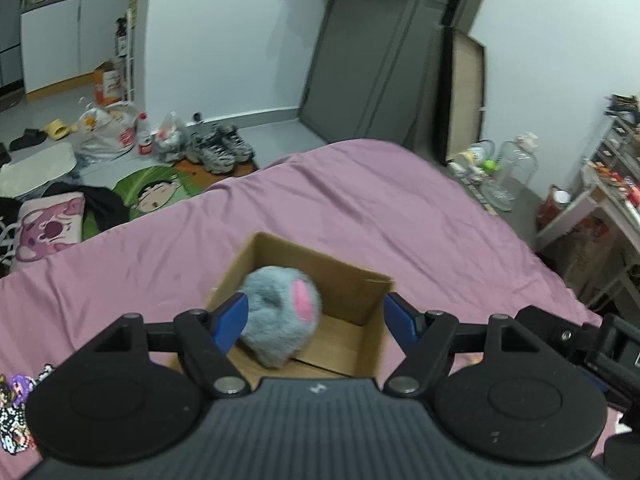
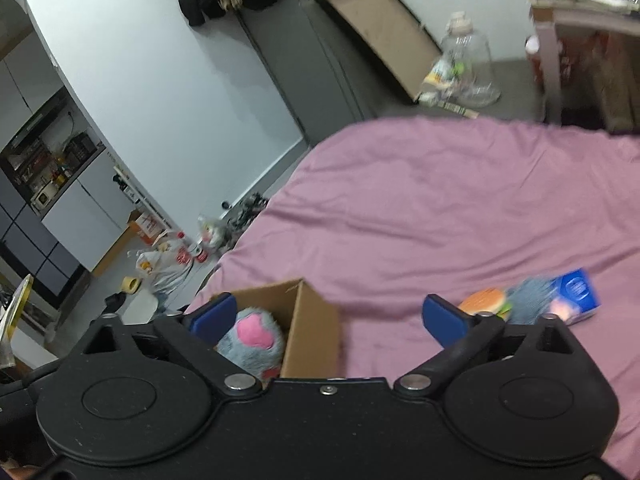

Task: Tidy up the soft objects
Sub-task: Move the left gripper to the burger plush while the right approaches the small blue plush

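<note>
While both sets of jaws stood apart and empty, the left gripper (image 1: 316,316) and right gripper (image 2: 328,312) hung above the purple bed (image 1: 360,208). The grey plush paw (image 1: 280,312) lay inside the cardboard box (image 1: 352,280). A burger toy (image 2: 486,301) and blue packet (image 2: 576,292) lay farther right.

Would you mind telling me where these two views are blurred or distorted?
Left wrist view: the grey plush in the cardboard box is smeared by motion, and fisheye bends the door. Right wrist view: the burger toy and blue carton are blurred, and the room leans.
</note>
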Motion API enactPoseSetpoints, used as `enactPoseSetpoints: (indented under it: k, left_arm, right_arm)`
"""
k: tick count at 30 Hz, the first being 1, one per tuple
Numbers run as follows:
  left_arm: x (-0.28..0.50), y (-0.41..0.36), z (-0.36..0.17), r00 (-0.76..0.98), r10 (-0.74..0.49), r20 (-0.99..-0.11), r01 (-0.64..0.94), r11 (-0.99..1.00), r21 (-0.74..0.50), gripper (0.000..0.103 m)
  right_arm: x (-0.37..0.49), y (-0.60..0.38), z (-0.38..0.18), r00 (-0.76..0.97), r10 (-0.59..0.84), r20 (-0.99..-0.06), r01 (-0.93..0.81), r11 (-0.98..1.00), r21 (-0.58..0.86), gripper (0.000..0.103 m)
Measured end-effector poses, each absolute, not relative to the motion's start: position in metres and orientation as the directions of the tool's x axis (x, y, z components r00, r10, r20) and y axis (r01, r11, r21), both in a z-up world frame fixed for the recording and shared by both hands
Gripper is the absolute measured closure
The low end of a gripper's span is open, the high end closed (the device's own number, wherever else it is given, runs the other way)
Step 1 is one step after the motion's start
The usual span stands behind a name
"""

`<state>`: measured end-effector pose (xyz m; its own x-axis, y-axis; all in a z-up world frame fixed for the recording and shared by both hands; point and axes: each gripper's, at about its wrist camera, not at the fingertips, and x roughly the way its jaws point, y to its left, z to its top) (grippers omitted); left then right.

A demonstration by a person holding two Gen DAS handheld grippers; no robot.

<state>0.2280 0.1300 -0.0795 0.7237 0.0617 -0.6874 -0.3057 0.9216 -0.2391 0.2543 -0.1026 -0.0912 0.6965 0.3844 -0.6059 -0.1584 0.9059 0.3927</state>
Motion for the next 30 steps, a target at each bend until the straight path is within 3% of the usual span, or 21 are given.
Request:
enactPoseSetpoints:
  k: [7,30]
  left_arm:
    - [0.218,0.101,-0.064,0.743,0.024,-0.669,-0.260,0.931,-0.255,0.030]
    - [0.226,0.001,-0.049,0.726,0.009,-0.688,-0.132,0.983,-0.126,0.030]
  right_arm:
    - [0.240,-0.146,-0.085,0.722,0.362,-0.590,-0.116,0.904,0.413,0.000]
    - [0.234,-0.270,-0.080,0.751,0.289,-0.593,0.029,0.883,0.468,0.000]
